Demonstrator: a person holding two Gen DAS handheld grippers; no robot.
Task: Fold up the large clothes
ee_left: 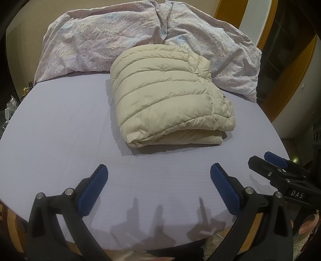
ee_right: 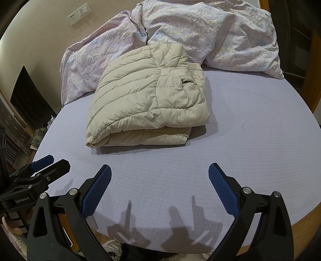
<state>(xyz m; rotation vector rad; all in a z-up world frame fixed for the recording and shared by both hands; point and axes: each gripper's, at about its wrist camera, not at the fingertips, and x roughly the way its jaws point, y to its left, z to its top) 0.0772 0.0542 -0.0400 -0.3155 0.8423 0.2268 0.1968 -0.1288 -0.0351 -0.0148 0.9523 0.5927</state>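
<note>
A cream quilted puffer jacket (ee_left: 168, 96) lies folded into a thick rectangle on the lavender bed sheet (ee_left: 60, 130); it also shows in the right wrist view (ee_right: 148, 100). My left gripper (ee_left: 159, 170) is open and empty, held above the sheet in front of the jacket, apart from it. My right gripper (ee_right: 159, 169) is open and empty too, near the bed's front edge. The right gripper shows at the right of the left wrist view (ee_left: 266, 160), and the left gripper shows at the left of the right wrist view (ee_right: 50, 160).
A crumpled floral duvet (ee_left: 120, 36) is heaped across the back of the bed behind the jacket, also in the right wrist view (ee_right: 200, 30). The wooden bed frame (ee_right: 301, 226) edges the mattress. A wall socket (ee_right: 79, 13) is at the back left.
</note>
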